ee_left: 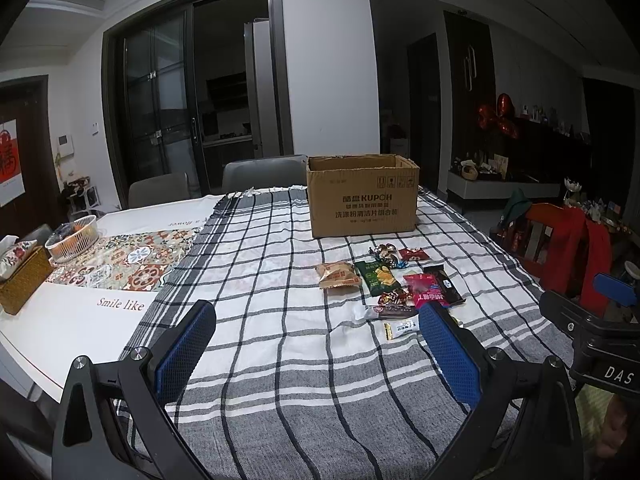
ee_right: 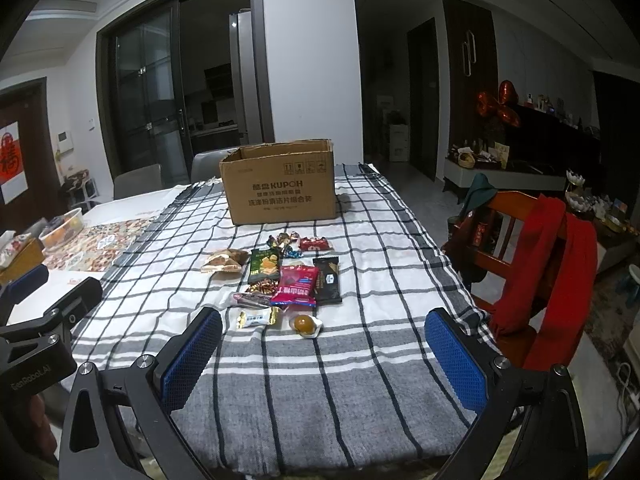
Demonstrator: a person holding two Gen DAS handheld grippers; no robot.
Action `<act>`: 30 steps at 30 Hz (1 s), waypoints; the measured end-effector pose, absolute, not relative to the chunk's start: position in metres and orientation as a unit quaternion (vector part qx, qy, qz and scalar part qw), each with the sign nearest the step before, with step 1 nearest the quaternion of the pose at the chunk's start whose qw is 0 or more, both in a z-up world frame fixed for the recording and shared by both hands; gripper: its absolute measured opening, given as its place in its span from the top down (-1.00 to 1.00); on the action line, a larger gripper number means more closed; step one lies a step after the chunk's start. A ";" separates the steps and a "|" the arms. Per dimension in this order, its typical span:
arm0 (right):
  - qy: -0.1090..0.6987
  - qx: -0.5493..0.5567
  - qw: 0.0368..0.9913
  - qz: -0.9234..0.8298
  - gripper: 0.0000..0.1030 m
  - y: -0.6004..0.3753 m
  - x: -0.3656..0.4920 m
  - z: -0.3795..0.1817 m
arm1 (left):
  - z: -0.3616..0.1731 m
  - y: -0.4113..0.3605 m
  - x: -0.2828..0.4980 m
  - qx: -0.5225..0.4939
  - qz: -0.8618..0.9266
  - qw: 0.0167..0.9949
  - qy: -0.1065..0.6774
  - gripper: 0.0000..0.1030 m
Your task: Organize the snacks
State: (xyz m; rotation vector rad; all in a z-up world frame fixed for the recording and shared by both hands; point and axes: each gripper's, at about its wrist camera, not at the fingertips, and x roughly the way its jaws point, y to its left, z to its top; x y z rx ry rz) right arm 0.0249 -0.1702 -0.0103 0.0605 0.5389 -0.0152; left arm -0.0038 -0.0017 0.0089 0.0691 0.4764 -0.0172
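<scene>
An open cardboard box stands at the far end of the checked cloth. In front of it lie several snack packs: a tan pastry pack, a green chip bag, a pink-red pack, a black bar, foil candies and a packed egg. My left gripper hovers open near the table's front, left of the snacks. My right gripper is open too, just short of the egg, holding nothing.
A white basket and a wicker tissue box sit on the table's left side. A wooden chair with a red garment stands close to the table's right edge. Grey chairs are behind the table.
</scene>
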 end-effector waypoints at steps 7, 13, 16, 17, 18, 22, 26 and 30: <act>0.266 0.030 0.964 -0.007 -0.99 -0.171 0.025 -0.010 | 0.009 -0.001 -0.004 0.034 -0.009 0.971 0.235 -1.00; 0.265 0.030 0.964 -0.007 -0.99 -0.170 0.024 -0.009 | 0.009 -0.002 -0.004 0.034 -0.008 0.971 0.235 -1.00; 0.265 0.030 0.964 -0.007 -0.99 -0.170 0.024 -0.009 | 0.009 -0.001 -0.004 0.034 -0.009 0.972 0.234 -1.00; 0.265 0.030 0.964 -0.007 -0.99 -0.170 0.024 -0.009 | 0.009 -0.002 -0.005 0.034 -0.009 0.972 0.234 -1.00; 0.265 0.030 0.964 -0.007 -0.99 -0.170 0.024 -0.009 | 0.010 -0.002 -0.005 0.034 -0.009 0.971 0.234 -1.00; 0.265 0.030 0.964 -0.006 -0.99 -0.170 0.023 -0.009 | 0.009 -0.001 -0.005 0.034 -0.009 0.972 0.234 -1.00; 0.264 0.031 0.964 -0.007 -0.99 -0.170 0.023 -0.009 | 0.008 -0.001 -0.005 0.034 -0.008 0.972 0.233 -1.00; 0.264 0.030 0.964 -0.007 -0.99 -0.170 0.023 -0.009 | 0.009 -0.002 -0.006 0.034 -0.008 0.972 0.233 -1.00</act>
